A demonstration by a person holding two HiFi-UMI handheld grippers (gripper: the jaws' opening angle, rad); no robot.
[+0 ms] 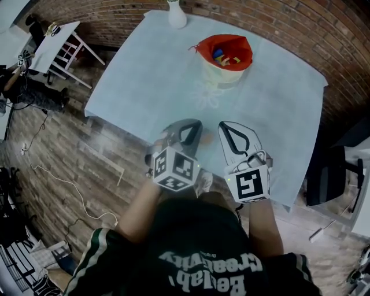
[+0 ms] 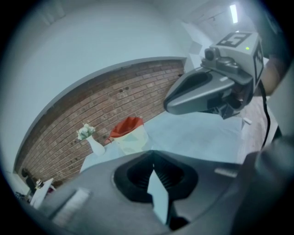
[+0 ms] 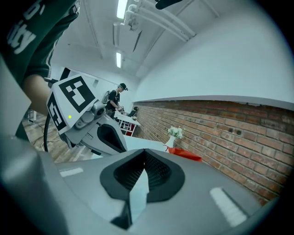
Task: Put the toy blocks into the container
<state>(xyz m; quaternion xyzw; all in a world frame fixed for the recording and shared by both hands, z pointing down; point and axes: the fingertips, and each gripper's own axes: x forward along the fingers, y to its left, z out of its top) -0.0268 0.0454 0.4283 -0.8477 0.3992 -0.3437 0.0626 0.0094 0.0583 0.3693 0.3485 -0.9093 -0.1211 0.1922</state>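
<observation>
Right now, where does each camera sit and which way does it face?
Head view: on the head, steeply down at table, container; left claw, right claw, shirt show.
Left gripper view: on left claw, toward brick wall; right claw upper right.
Right gripper view: on right claw, along brick wall; left claw at left.
All share container and vase.

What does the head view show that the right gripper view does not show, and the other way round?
Only the head view: the toy blocks lying inside the container. Only the right gripper view: ceiling lights and a distant person. Both: the container with its red lining, the white vase and the brick wall.
</observation>
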